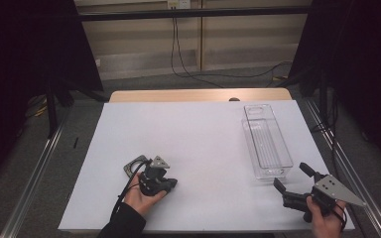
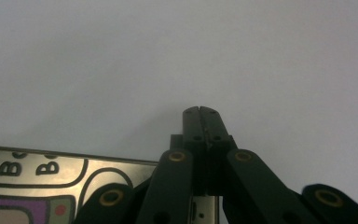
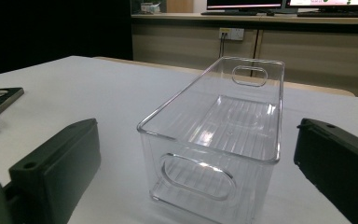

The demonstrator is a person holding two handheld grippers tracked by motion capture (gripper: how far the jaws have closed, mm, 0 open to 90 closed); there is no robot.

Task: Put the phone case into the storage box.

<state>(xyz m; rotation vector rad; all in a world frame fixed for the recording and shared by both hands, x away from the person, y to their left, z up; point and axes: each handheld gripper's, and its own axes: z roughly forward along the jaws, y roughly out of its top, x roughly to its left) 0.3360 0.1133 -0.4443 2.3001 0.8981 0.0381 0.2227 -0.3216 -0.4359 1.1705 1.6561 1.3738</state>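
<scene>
1. Near the worktop's front edge, the left gripper rests beside a dark flat item; a clear bin stands along the right edge.
2. Left gripper view: jaws pressed together on the sheet, a printed card, perhaps, beneath.
3. Right gripper view: right gripper spread wide, facing the bin's near end.

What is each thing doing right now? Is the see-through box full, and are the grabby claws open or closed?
Clear bin: upright, empty, on the white table.
Left gripper: shut, holding nothing, tips down at the table.
Right gripper: open, jaws wide, just in front of the bin's near end.
Flat dark card: lying flat under the left gripper.
</scene>
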